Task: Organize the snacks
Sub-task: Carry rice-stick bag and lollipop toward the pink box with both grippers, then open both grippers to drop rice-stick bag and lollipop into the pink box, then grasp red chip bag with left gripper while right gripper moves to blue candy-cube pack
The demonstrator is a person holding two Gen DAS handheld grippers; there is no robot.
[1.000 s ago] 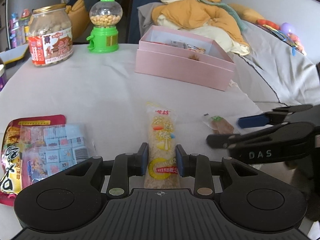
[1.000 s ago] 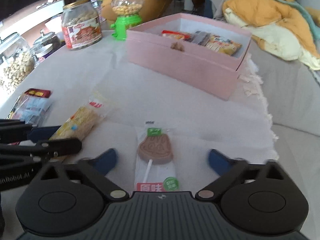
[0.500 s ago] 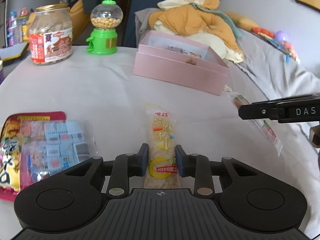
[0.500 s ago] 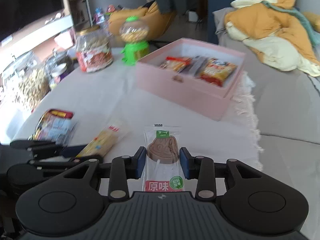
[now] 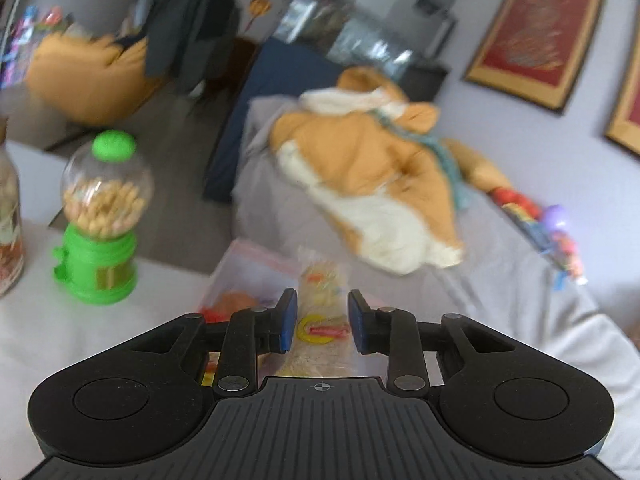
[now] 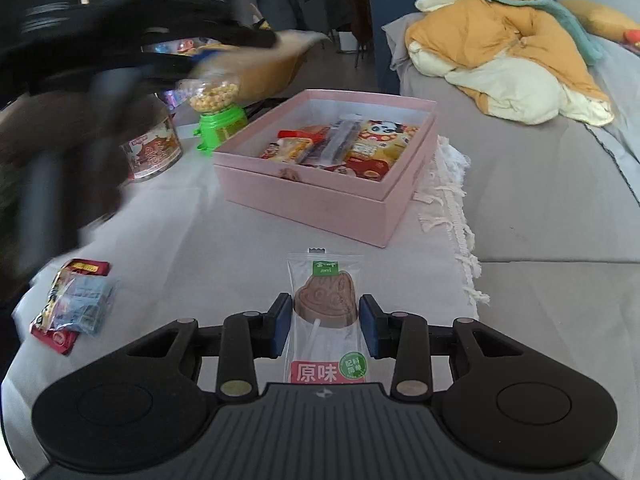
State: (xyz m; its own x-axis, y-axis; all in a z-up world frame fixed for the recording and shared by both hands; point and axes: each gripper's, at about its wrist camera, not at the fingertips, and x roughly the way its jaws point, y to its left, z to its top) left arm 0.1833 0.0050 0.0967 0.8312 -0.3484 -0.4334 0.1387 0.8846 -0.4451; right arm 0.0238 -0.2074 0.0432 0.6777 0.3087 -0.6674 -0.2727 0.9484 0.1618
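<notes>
Carrying two snacks toward the pink box

Carrying is the step in hand: both grippers are loaded and neither snack has been let go yet. The left gripper (image 5: 322, 322) is clenched on a long clear packet of pale yellow cereal stick with a yellow ring printed on it (image 5: 320, 312), its jaws having just closed a little further on the wrapper. That packet is lifted off the table and hangs over the near edge of the shallow pink cardboard box (image 6: 320, 196), whose pink wall and bright wrappers show blurred beneath it in the left wrist view. The right gripper (image 6: 323, 330) is clenched on a clear-wrapped brown moulded lollipop with a white stick and a red label (image 6: 325, 304), held above the white tablecloth (image 6: 224, 248) short of the box.

Several snack packets already lie inside the box. Back on the cloth, a red bag with a clear pack of blue-wrapped sweets on top (image 6: 74, 306) waits its turn.

Next, the left packet likely needs lowering into a free part of the box before the jaws release; the lollipop must travel forward over the rim first.
</notes>
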